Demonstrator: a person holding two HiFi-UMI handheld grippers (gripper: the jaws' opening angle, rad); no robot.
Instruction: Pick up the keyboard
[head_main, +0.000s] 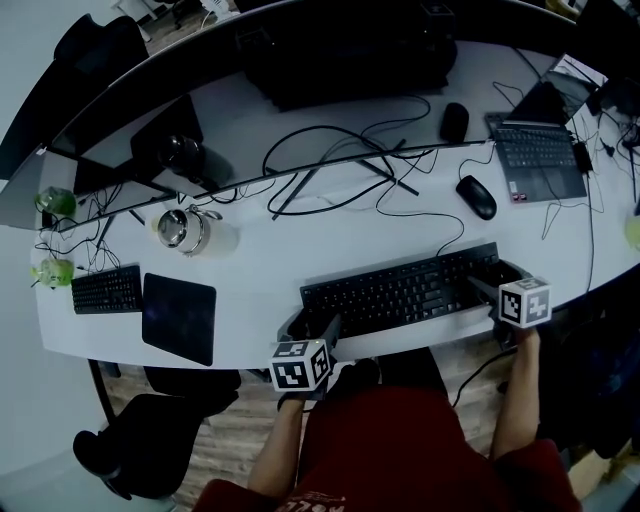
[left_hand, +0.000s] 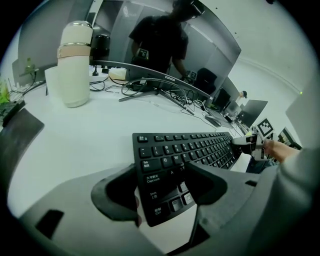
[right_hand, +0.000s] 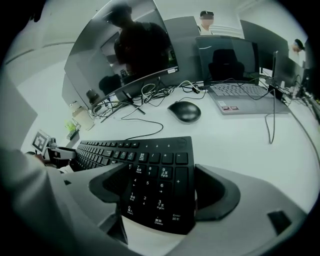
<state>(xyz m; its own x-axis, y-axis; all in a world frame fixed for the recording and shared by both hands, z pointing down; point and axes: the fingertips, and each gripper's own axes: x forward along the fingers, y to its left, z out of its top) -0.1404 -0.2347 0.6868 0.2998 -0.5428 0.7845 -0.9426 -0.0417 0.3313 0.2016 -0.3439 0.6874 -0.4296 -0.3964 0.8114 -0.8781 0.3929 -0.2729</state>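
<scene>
Keyboard (head_main: 400, 292) along worktop (head_main: 260, 255) front edge; mouse (head_main: 477, 196) behind its right part, laptop (head_main: 541, 158) further back right, mousepad (head_main: 179, 317) well left

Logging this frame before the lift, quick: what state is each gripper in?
Left gripper: jaws apart around the keyboard's left end; whether they press on it cannot be told.
Right gripper: open wide, keyboard's right end between its jaws.

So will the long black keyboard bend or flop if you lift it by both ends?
Probably not. The keyboard looks like one hard, flat slab, so it should stay stiff. It also looks thin, so it is likely light for its length. Its cable trails across the desk and might tug a little.
</scene>
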